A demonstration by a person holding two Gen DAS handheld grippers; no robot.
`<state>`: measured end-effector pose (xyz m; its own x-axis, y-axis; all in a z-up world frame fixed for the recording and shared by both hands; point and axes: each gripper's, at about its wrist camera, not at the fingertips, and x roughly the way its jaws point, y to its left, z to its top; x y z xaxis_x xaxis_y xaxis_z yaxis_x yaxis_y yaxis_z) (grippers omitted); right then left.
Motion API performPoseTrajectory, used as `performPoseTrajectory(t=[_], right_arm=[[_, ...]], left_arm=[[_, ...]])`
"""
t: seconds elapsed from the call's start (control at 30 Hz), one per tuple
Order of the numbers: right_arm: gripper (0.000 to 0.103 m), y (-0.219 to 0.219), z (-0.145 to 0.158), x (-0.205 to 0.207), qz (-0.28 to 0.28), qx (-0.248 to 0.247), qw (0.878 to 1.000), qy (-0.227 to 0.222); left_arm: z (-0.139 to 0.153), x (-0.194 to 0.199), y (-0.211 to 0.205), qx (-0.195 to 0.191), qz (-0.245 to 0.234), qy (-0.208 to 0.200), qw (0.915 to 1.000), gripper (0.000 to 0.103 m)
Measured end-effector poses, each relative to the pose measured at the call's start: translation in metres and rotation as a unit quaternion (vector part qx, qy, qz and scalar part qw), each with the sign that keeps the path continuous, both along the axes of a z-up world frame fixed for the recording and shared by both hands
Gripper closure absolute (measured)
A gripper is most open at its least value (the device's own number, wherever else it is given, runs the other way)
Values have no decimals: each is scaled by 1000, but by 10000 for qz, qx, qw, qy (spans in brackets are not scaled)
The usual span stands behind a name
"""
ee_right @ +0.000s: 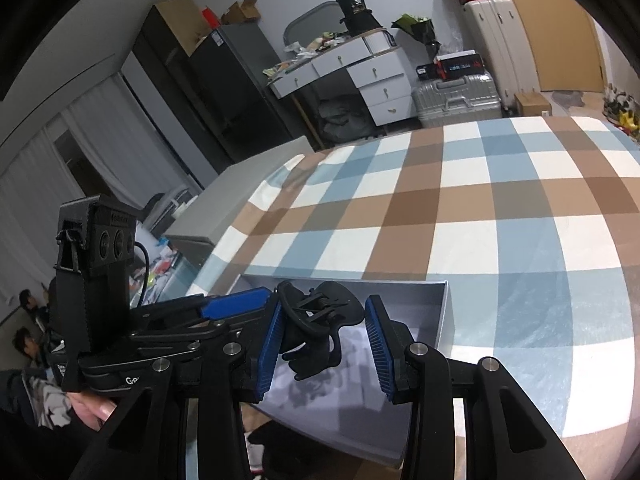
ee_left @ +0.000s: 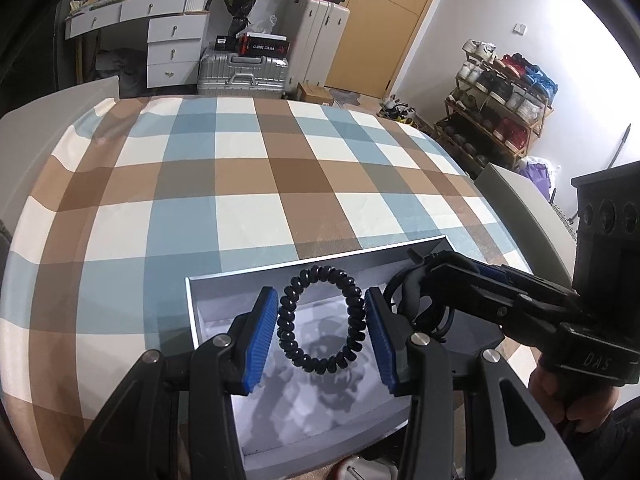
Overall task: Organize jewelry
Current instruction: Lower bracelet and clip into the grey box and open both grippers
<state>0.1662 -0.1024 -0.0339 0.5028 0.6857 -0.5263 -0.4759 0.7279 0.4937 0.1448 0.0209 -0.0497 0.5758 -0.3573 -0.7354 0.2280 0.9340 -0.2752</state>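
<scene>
The left gripper [ee_left: 321, 334] is clasping a coil hair tie [ee_left: 322, 320] over the box [ee_left: 208, 320]. The right gripper [ee_right: 325, 346] is gripping a black claw clip [ee_right: 316, 328] above it.

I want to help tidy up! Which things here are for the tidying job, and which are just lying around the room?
For the job:
- black spiral hair tie, in the left gripper
- black hair claw clip, in the right gripper
- open grey box

Just lying about:
- silver suitcase
- shoe rack
- white drawers
</scene>
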Motion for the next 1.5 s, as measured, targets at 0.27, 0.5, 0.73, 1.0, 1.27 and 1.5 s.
performPoseTrajectory(t=[0.27, 0.5, 0.73, 1.0, 1.27, 1.5], right_arm=[[62, 1, -4, 6, -60, -39, 10000, 69], [43, -8, -4, 8, -271, 255, 9992, 164], [22, -29, 12, -10, -579, 561, 9967, -70], [13, -40, 35, -39, -706, 524, 9954, -392], [0, -45, 49, -72, -838, 448, 9936, -618], [0, -45, 57, -107, -885, 204, 9922, -852]], left_arm=[[-2, 4, 0, 12, -96, -63, 9999, 63], [4, 0, 0, 24, -77, -159, 9998, 46], [21, -11, 6, 21, 117, -408, 9991, 34], [38, -37, 5, 238, 402, -816, 9956, 26], [50, -66, 6, 431, 689, -1227, 9891, 19], [48, -90, 8, 818, 1229, -1482, 9779, 3]])
